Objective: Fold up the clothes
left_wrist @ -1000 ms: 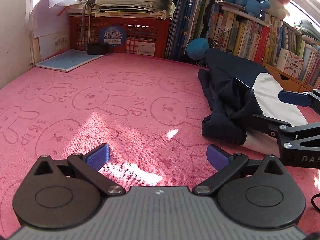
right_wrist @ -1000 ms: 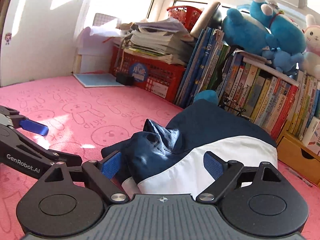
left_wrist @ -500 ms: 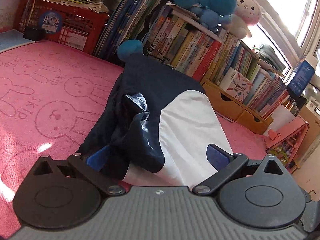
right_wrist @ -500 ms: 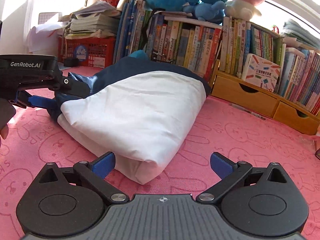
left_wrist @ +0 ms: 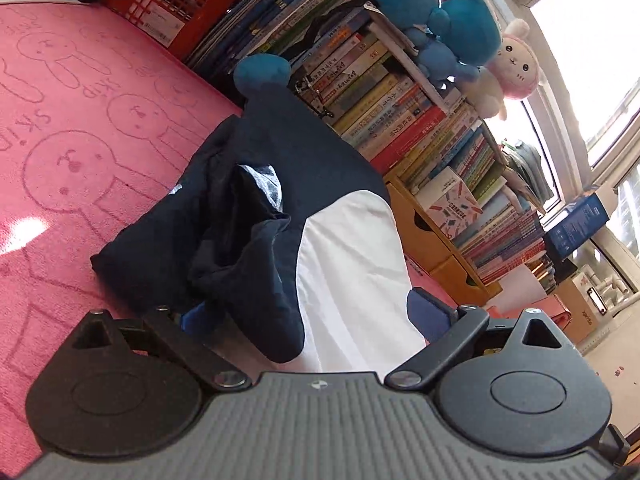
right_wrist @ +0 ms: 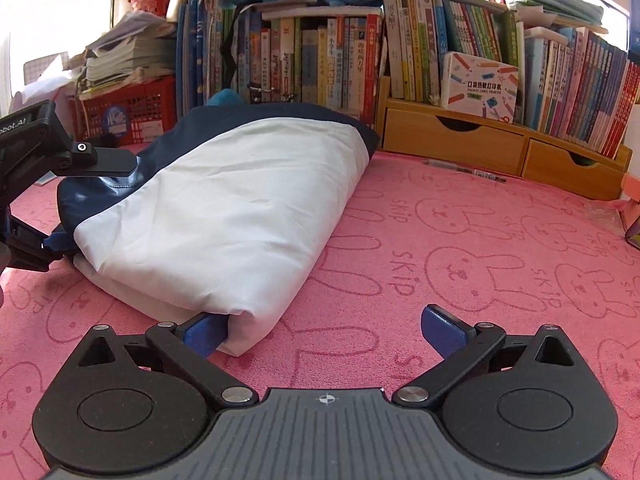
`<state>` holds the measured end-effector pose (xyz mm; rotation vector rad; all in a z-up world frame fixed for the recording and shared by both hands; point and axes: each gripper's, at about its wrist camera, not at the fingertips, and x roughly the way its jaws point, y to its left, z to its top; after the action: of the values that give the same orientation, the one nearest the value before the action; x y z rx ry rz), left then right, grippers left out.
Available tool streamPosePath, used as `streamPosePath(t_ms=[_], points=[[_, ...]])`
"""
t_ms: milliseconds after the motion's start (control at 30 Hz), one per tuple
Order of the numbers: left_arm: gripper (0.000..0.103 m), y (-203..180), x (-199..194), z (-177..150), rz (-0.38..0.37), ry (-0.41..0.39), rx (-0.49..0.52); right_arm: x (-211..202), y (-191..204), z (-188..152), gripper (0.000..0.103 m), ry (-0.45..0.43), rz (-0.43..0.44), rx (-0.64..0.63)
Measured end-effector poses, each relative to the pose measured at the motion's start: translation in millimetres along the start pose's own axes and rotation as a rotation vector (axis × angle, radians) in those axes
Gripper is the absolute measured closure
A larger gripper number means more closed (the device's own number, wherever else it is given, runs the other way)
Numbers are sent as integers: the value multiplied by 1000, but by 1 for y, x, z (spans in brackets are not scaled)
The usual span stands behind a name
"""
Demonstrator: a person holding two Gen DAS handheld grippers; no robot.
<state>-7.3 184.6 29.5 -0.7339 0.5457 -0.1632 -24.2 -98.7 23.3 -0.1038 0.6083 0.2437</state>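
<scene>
Pink rabbit-print mat [right_wrist: 460, 240] under me, both my left gripper [left_wrist: 308, 312] and right gripper [right_wrist: 320, 332] gape around the folded garment's [right_wrist: 224, 216] near edge, ready to pinch it.

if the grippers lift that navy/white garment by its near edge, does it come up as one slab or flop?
Probably flops: the garment is soft cloth, creased and bulging in a loose bundle. The crumpled navy folds would likely spill open. It may drag on the pink rug, whose looped pile looks grippy. Both grippers are open, the left gripper straddling its end.
</scene>
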Motion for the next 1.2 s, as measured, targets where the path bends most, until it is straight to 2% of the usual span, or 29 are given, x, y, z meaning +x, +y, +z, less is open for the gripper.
streamPosePath(t_ms=[67, 100, 167, 267, 400, 533, 633, 733, 800, 867, 1000, 1200], points=[[66, 1, 3, 0, 64, -27, 6, 4, 3, 1, 0, 7, -5, -9], [70, 1, 3, 0, 98, -40, 27, 7, 5, 2, 0, 11, -4, -20], [78, 5, 2, 1, 110, -50, 30, 12, 8, 5, 0, 21, 2, -38], [82, 10, -3, 4, 106, -79, 34, 18, 5, 10, 0, 24, 23, -24], [82, 8, -7, 7, 120, -105, 106, 18, -4, 8, 4, 5, 25, -11], [81, 13, -7, 6, 127, -89, 154, 11, -1, 5, 31, -18, 38, -76], [80, 14, -8, 4, 111, -68, 164, 0, 17, 0, 49, -93, -37, -264], [80, 5, -9, -4, 88, -30, 201, -5, 23, -5, 76, -132, -107, -400], [80, -4, -12, -12, 65, -4, 229, -6, 17, -7, 77, -143, -160, -439], [80, -11, -14, -22, 38, 22, 257, -8, 0, -6, 77, -135, -193, -422], [78, -22, -17, -40, 2, 64, 312, -21, -24, -11, 77, -116, -207, -384], [79, -22, -29, -39, 30, 28, 343, -30, -6, -28, 77, -143, -239, -479]])
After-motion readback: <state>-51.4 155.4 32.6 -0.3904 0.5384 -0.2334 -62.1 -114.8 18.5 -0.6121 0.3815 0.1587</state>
